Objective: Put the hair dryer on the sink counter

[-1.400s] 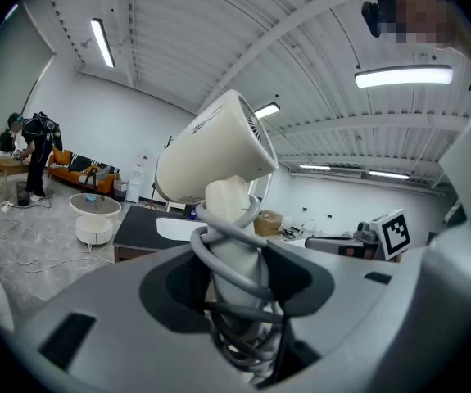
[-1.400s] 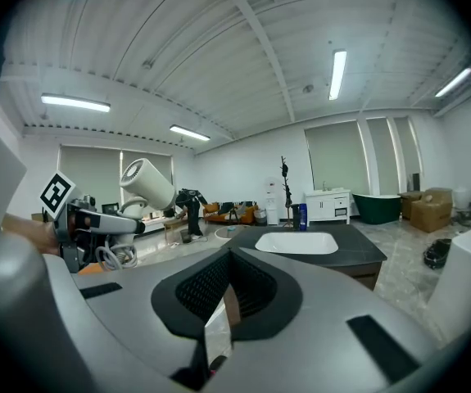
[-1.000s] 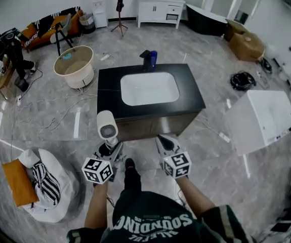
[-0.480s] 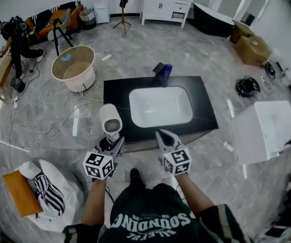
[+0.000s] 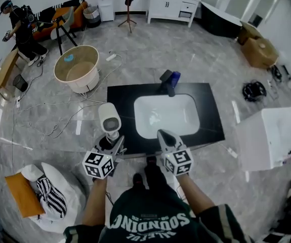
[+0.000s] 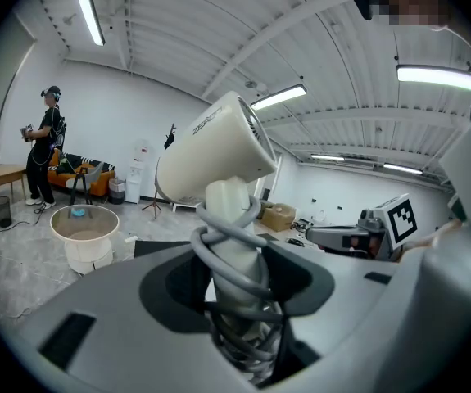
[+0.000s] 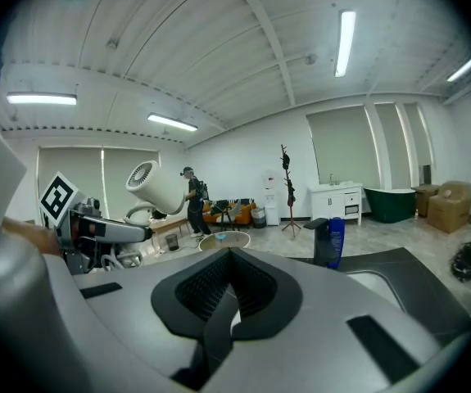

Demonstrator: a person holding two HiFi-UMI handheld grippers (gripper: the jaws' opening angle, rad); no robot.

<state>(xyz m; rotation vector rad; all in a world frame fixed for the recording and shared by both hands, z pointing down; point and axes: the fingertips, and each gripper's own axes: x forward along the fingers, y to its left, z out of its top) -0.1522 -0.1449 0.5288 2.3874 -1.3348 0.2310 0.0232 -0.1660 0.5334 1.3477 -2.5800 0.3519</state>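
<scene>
A white hair dryer (image 5: 109, 120) stands upright in my left gripper (image 5: 110, 144), which is shut on its handle; a grey cord is wound round that handle (image 6: 232, 248). The dryer's barrel (image 6: 215, 150) points up and to the left. It hangs over the front left corner of the black sink counter (image 5: 120, 103), which holds a white basin (image 5: 166, 114). My right gripper (image 5: 164, 135) is shut with nothing in it, over the counter's front edge. In the right gripper view the dryer (image 7: 157, 188) shows at the left, beyond the gripper (image 7: 219, 305).
A blue bottle (image 5: 175, 78) and a dark faucet (image 5: 166, 80) stand at the counter's back edge. On the floor are a beige round tub (image 5: 76, 67), a white box (image 5: 269, 135), a white bag (image 5: 46, 186) and loose cables. A person (image 5: 21, 27) stands far left.
The person has stepped forward, so the counter has come close under both grippers. The dryer stays held in the left gripper; the right gripper stays shut.
</scene>
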